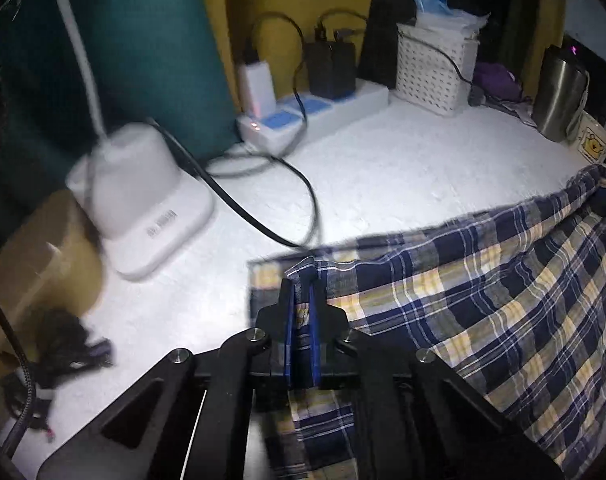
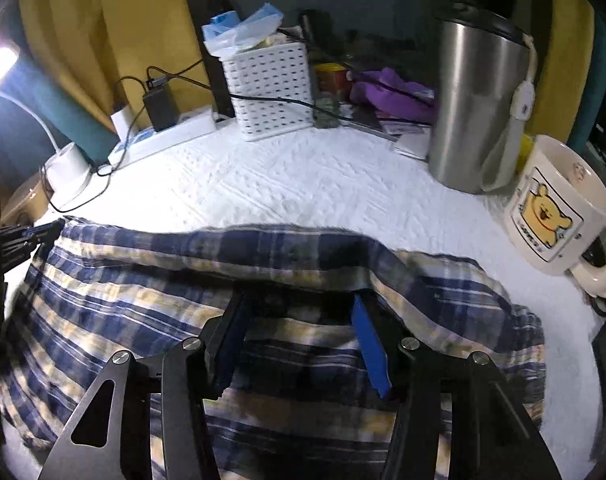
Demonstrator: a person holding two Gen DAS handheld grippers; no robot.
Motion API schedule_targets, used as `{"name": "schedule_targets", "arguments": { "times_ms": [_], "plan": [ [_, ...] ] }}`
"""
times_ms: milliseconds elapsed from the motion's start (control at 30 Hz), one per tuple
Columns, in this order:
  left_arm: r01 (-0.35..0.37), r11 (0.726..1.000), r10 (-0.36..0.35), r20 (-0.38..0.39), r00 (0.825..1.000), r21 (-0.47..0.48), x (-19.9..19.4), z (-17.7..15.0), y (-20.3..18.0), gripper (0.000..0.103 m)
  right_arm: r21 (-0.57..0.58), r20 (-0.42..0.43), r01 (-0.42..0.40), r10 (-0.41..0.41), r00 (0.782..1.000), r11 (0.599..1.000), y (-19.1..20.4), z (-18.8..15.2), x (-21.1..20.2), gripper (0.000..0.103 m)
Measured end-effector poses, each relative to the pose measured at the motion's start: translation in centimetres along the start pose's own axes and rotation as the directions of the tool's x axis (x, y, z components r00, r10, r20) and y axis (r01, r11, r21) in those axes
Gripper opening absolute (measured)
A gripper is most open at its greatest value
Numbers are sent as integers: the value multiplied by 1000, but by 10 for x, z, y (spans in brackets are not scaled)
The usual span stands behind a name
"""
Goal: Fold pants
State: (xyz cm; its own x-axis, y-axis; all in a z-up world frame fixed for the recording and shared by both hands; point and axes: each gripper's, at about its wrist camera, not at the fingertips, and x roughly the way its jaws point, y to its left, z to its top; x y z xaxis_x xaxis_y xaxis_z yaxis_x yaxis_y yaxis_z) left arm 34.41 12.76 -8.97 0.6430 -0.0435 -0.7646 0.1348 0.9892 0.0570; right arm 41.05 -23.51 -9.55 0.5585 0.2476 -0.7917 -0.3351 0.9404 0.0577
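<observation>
White tabletop (image 2: 303,184); mug (image 2: 555,216), tumbler (image 2: 475,108) near pants (image 2: 143,280); left fingers (image 1: 289,312) pinching hem, right fingers (image 2: 369,340) spread.

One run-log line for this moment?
left tool: shut on plaid pants | right tool: open over pants | white table cover

A lived-in home corner: power strip (image 1: 315,114) with chargers, desk lamp (image 1: 143,200), cartoon mug (image 2: 559,208), steel tumbler (image 2: 475,100) crowding the surface (image 2: 303,184).
</observation>
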Motion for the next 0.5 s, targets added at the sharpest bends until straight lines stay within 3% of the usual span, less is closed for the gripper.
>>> {"name": "schedule_targets", "arguments": {
  "times_ms": [167,367,467,500],
  "plan": [
    [-60,998,61,66,996,-18,-7,11,16,5,-29,-7,-13,12,1000,1000,17,13,12,54],
    [-35,999,34,-39,999,-26,27,5,27,7,-9,-66,32,-33,997,999,11,7,36,54],
    [-17,998,14,-41,999,-68,22,6,33,16,-2,-61,46,-46,997,999,7,3,35,54],
    [-24,996,21,-44,999,-85,19,6,37,30,0,-59,51,-51,997,999,6,2,34,54]
  ]
}}
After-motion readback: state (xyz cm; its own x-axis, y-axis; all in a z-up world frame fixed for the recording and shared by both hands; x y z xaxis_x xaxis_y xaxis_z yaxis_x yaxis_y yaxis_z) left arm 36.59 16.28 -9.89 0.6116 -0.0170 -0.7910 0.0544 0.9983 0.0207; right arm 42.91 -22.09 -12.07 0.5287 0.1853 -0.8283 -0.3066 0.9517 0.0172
